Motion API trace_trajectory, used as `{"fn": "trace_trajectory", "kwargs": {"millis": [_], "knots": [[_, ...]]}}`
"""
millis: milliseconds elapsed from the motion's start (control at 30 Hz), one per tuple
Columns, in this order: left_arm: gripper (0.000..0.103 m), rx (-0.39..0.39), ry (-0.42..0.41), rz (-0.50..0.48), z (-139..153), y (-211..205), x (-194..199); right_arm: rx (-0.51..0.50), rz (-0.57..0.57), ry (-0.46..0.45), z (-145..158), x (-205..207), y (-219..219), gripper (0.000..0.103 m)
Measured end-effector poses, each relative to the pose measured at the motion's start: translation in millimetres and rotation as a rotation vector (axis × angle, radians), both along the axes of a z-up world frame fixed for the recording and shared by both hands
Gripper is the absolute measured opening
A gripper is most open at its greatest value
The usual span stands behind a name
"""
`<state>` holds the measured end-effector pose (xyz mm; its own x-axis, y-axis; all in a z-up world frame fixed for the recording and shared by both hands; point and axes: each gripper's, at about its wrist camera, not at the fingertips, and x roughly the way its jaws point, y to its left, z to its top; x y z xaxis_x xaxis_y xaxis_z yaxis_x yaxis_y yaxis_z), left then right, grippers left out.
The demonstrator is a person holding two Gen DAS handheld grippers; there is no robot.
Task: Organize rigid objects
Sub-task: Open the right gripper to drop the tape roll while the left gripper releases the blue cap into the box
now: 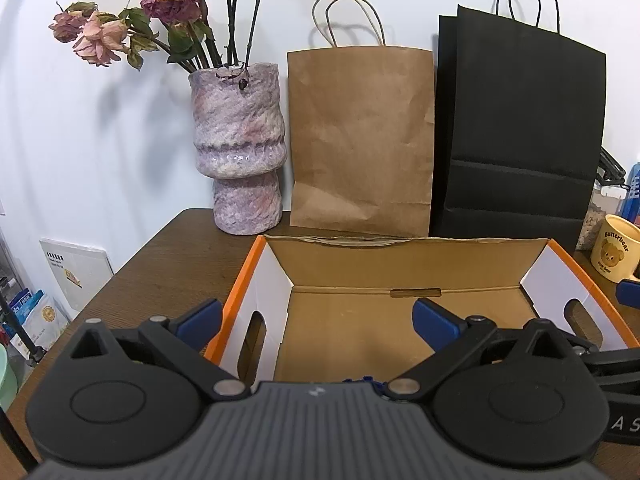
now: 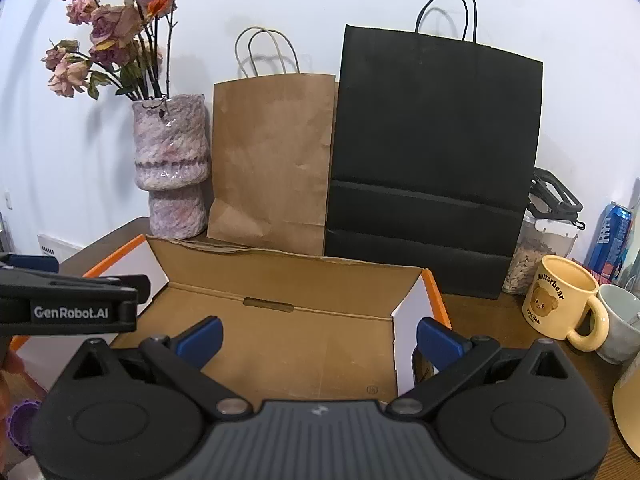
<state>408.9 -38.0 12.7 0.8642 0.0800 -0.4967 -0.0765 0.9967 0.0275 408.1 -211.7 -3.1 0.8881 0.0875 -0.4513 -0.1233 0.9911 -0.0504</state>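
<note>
Behind the cardboard box (image 1: 404,312) on the table (image 1: 168,264) stood a vase (image 1: 240,152) of dried roses and two paper bags, one brown (image 1: 360,136), one black (image 1: 516,132); two mugs, yellow (image 2: 560,300) and grey (image 2: 622,320), sat to its right. The box held nothing visible. The left gripper (image 1: 316,320) and right gripper (image 2: 318,338) hung over it, jaws spread wide, grasping nothing.

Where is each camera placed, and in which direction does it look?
Left wrist: sits on the left tongs, open over the orange-edged cardboard box, facing the wall.
Right wrist: sits on the right tongs, open, further right; the left tongs' black body shows at left.
Shared: the box, mottled purple ceramic vase, brown paper bag, black paper bag, yellow bear mug.
</note>
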Motion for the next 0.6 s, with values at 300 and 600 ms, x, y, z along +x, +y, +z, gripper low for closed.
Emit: {"fn": "trace_trajectory", "kwargs": {"millis": [300, 600], "knots": [[0.103, -0.012, -0.009, 0.008, 5.4, 1.4, -7.9, -0.009, -0.003, -0.022, 6.8, -12.3, -0.7, 0.103], [0.103, -0.022, -0.028, 0.008, 12.0, 2.9, -22.4, -0.011, 0.001, -0.039, 10.3, -28.7, -2.4, 0.103]]}}
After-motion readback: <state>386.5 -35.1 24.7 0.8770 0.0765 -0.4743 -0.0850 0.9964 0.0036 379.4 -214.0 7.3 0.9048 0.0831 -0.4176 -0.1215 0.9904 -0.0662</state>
